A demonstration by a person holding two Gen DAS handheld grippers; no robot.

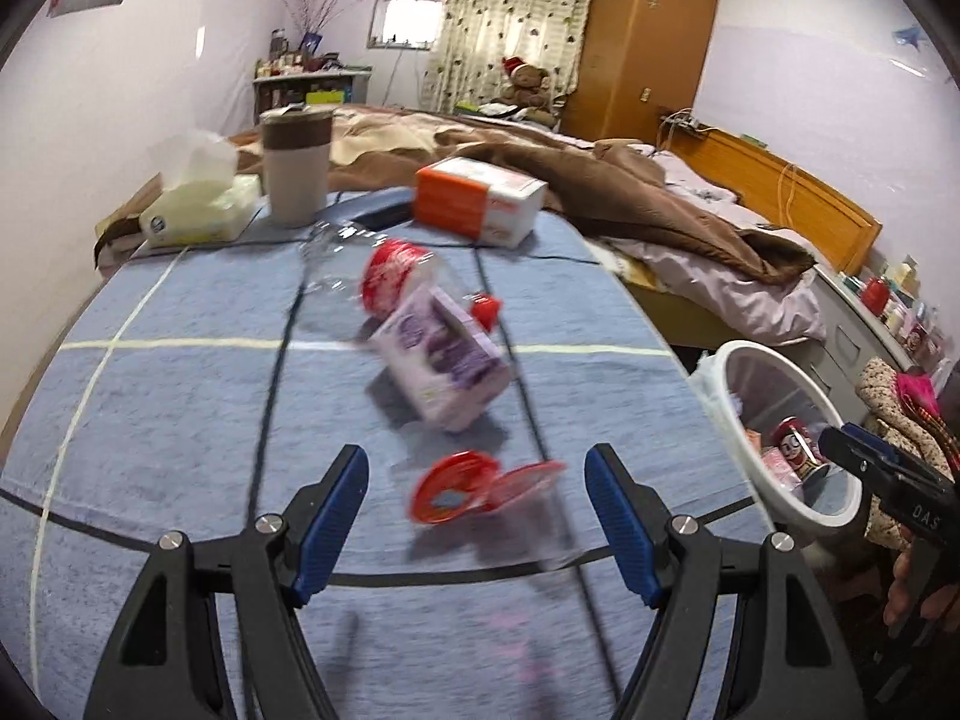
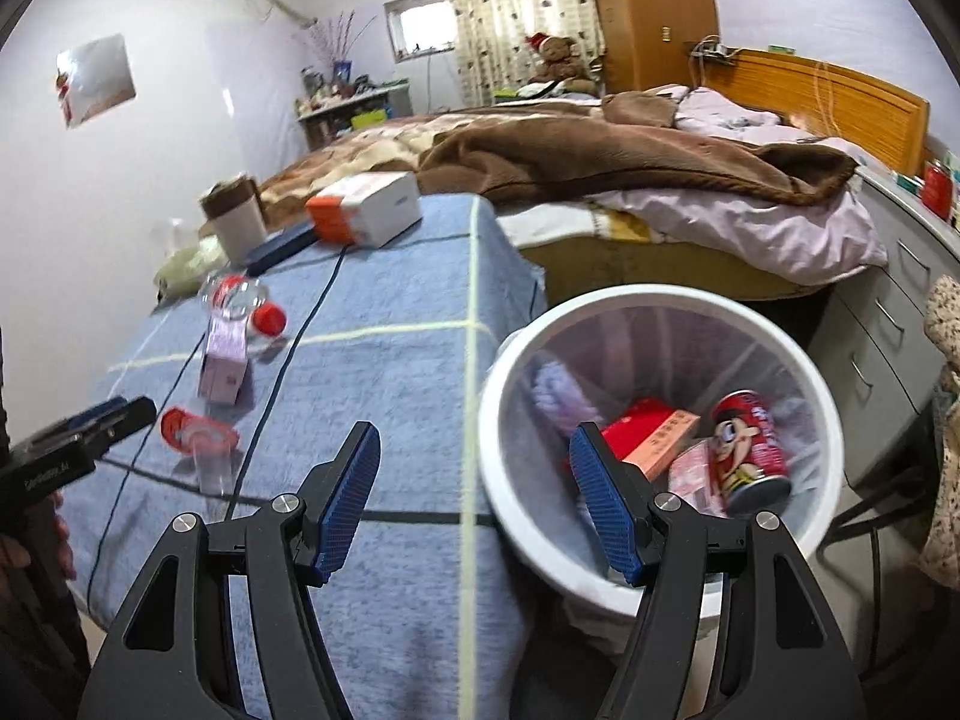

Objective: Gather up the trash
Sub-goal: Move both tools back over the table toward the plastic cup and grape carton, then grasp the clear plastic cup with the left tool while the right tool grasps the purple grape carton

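On the blue tablecloth (image 1: 180,408) lie a clear cup with a red lid (image 1: 480,486), a purple carton (image 1: 444,354) and a clear bottle with a red label (image 1: 384,282). My left gripper (image 1: 477,516) is open, its jaws standing either side of the red-lidded cup, just short of it. My right gripper (image 2: 474,492) is open and empty, near the white trash bin (image 2: 516,360), which holds a red can (image 2: 750,450) and a red box (image 2: 654,432). The cup (image 2: 198,435), carton (image 2: 225,360) and bottle (image 2: 240,300) also show in the right wrist view.
At the table's far end stand an orange-and-white box (image 1: 480,204), a beige cup with a brown band (image 1: 297,168), a tissue pack (image 1: 198,198) and a dark flat object (image 1: 384,217). A bed with a brown blanket (image 2: 600,156) lies beyond. Grey drawers (image 2: 888,312) stand to the right.
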